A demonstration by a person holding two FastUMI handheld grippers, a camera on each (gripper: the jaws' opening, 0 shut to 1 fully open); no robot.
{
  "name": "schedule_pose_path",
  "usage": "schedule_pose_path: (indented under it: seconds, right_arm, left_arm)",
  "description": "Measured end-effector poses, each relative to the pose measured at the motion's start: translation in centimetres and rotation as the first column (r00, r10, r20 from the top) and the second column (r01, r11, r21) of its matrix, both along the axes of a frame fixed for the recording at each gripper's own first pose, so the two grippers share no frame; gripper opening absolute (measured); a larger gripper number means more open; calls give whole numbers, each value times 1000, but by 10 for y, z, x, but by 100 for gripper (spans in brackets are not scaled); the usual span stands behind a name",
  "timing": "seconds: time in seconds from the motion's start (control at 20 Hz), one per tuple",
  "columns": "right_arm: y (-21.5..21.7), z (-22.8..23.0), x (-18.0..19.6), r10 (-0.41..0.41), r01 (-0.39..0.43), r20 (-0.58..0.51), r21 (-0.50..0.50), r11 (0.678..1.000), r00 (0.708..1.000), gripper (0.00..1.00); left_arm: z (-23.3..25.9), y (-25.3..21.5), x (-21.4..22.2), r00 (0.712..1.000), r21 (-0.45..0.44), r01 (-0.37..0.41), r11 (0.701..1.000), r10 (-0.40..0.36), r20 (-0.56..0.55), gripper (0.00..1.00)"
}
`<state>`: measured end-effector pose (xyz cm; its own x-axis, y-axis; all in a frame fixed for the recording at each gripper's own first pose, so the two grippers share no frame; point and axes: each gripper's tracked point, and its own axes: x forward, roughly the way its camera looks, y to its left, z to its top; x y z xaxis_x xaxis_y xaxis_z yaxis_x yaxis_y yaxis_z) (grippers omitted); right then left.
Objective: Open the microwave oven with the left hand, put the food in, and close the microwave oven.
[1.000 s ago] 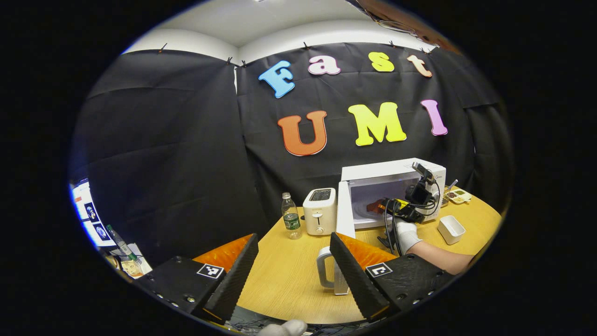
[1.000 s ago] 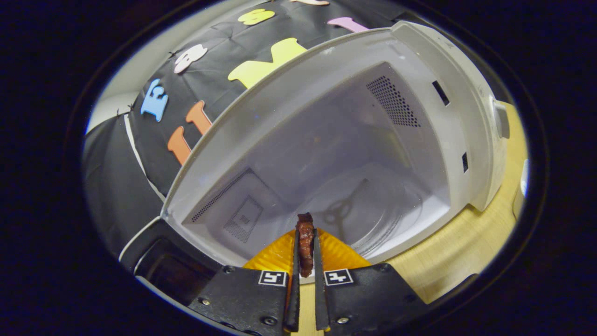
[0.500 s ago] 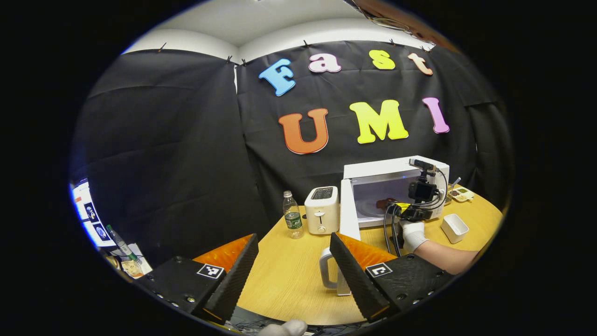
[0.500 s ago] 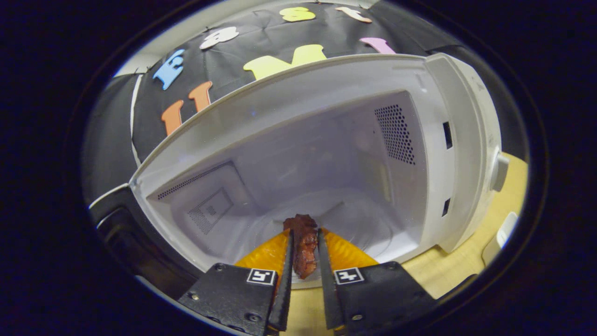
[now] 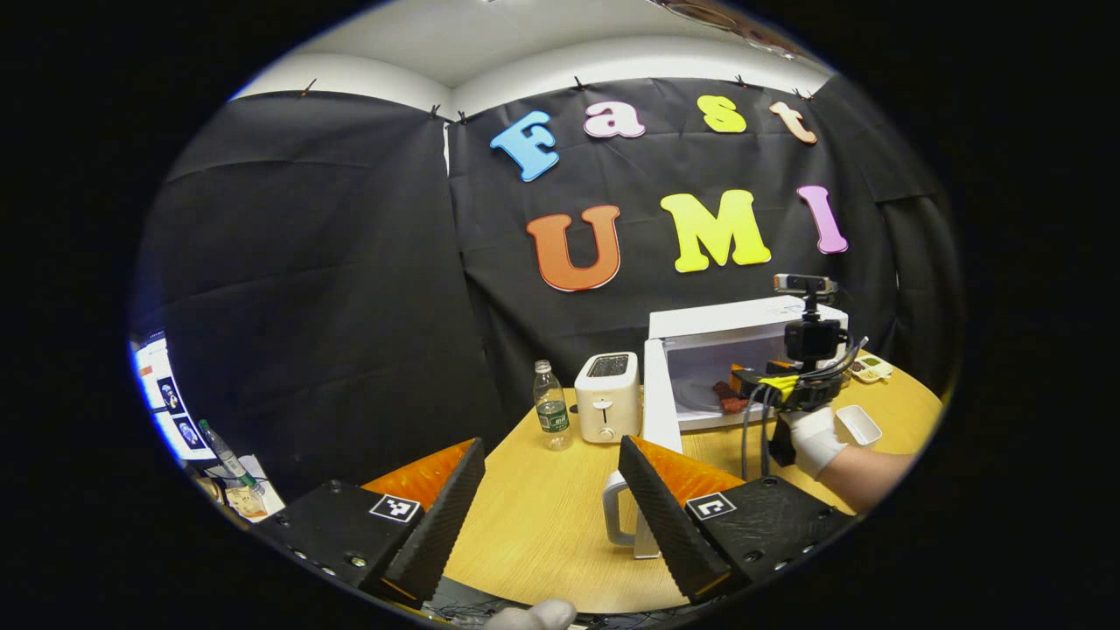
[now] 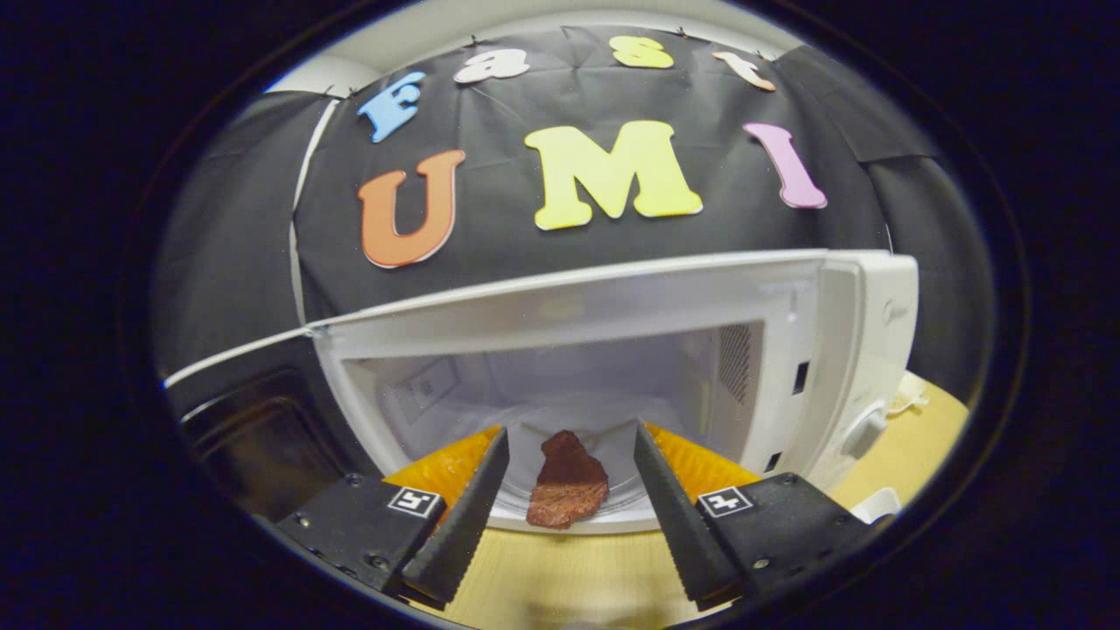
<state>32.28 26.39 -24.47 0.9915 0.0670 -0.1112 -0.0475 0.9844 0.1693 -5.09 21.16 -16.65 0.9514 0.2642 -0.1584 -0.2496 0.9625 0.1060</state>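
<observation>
The white microwave (image 5: 744,325) stands at the back right of the round table, with its door (image 5: 658,395) swung open to the left. A brown piece of meat (image 6: 567,483) lies at the front of the cavity floor (image 6: 604,411); it is the dark lump (image 5: 728,398) in the left gripper view. My right gripper (image 6: 570,430) is open just outside the opening, with a finger on either side of the meat and neither touching it. A gloved hand (image 5: 815,437) holds that gripper (image 5: 770,385). My left gripper (image 5: 549,444) hangs open over the near table, holding nothing.
A white mug (image 5: 619,518) stands right beside my left gripper's right finger. A toaster (image 5: 606,395) and a water bottle (image 5: 549,407) stand left of the open door. A small white box (image 5: 857,424) and a food tray (image 5: 871,367) sit right of the microwave.
My right gripper has opened and let go of the meat, which now lies inside the microwave. That gripper has drawn back out of the cavity and levelled. The left gripper has barely moved.
</observation>
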Motion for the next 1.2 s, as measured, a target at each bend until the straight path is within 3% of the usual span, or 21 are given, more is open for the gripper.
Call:
schedule_pose_path:
  seconds: [0.05, 0.1, 0.15, 0.2, 0.25, 0.3, 0.5, 0.7, 0.75, 0.9, 0.95, 1.05, 1.15, 1.2]
  right_arm:
    - [-3, 10, -18, 17, -17, -7, -18, 1000, 1000, 98]
    - [-9, 26, -36, 25, -25, -2, -37, 999, 1000, 91]
    - [-13, 43, -54, 52, -51, 4, -63, 997, 999, 100]
    - [-19, 61, -73, 69, -68, 6, -98, 993, 998, 91]
    - [-25, 76, -92, 88, -86, 5, -139, 987, 996, 91]
    - [-30, 93, -112, 118, -116, 5, -174, 978, 993, 99]
    - [-64, 152, -189, 162, -154, 8, -278, 948, 987, 100]
    - [-104, 184, -247, 125, -122, 0, -216, 969, 992, 100]
    - [-112, 188, -259, 117, -115, -2, -203, 972, 993, 96]
    - [-131, 181, -290, 96, -100, -30, -191, 977, 995, 100]
    - [-137, 179, -298, 82, -88, -36, -188, 978, 996, 95]
    - [-144, 169, -311, 70, -80, -58, -185, 980, 996, 95]
    - [-148, 163, -320, 70, -82, -76, -172, 982, 995, 100]
    - [-150, 161, -322, 65, -78, -82, -171, 982, 995, 100]
  left_arm:
    - [2, 3, 1, 1000, 1, -5, 1000, 5, 1, 94]
    - [5, 4, 0, 1000, -2, -4, 1000, 4, 12, 94]
    - [7, 6, 0, 1000, -8, -6, 1000, 6, 15, 94]
    - [9, 9, 0, 1000, -9, -9, 1000, 9, 18, 94]
    - [10, 12, 0, 1000, -15, -12, 1000, 12, 19, 94]
    - [11, 12, 2, 1000, -28, -8, 1000, 9, 22, 94]
    - [5, 19, 6, 1000, -34, 5, 999, -4, 16, 94]
    - [-2, 22, 11, 1000, -17, 13, 1000, -13, 18, 94]
    - [-2, 21, 11, 1000, -21, 15, 1000, -15, 18, 94]
    - [0, 15, 10, 999, -37, 27, 999, -26, 19, 95]
    - [1, 13, 10, 999, -31, 32, 999, -31, 22, 94]
    - [-1, 12, 9, 999, -32, 40, 999, -39, 20, 94]
    - [0, 7, 9, 998, -31, 55, 998, -55, 14, 94]
    - [-1, 9, 8, 998, -23, 58, 998, -58, 17, 79]
